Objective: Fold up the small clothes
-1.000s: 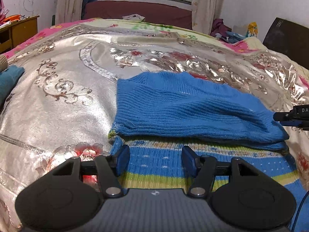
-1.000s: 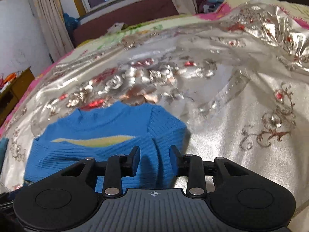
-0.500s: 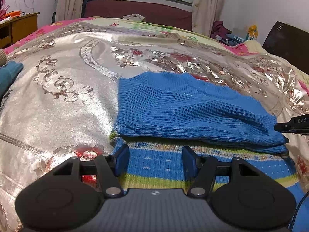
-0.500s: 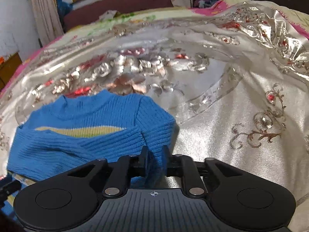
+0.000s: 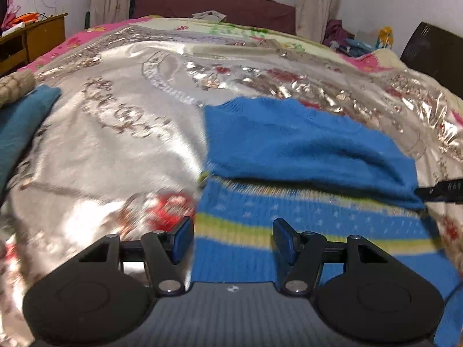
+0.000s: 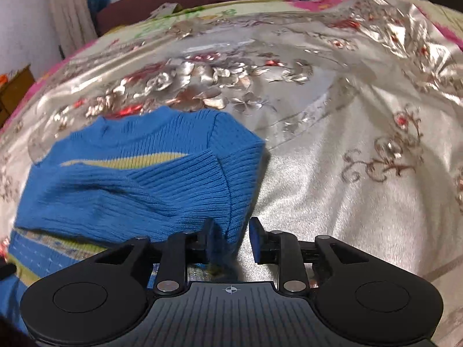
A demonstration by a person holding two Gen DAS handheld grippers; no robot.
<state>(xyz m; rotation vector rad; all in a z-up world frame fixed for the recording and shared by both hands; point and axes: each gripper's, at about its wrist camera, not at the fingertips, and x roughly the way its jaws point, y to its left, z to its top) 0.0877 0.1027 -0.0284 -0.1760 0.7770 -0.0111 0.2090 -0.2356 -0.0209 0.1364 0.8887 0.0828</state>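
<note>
A small blue knitted sweater (image 5: 295,147) with yellow-green stripes lies on the shiny silver bedspread (image 5: 121,144), its sleeve folded across the body. My left gripper (image 5: 233,240) is open, low over the sweater's striped hem at its left edge, holding nothing. In the right wrist view the sweater (image 6: 139,182) lies left of centre. My right gripper (image 6: 231,240) is open at the sweater's right edge, with the folded sleeve edge lying loose between its jaws. The right gripper's tip shows in the left wrist view (image 5: 442,190).
A teal garment (image 5: 20,133) and a beige knitted item (image 5: 14,88) lie at the bed's left edge. A wooden cabinet (image 5: 31,40) stands at left. A dark headboard (image 5: 434,55) is at right. Curtains and a window are beyond the bed.
The right gripper shut on the sweater's sleeve edge half a second ago and has now opened again. The left gripper has shifted a little left, still open.
</note>
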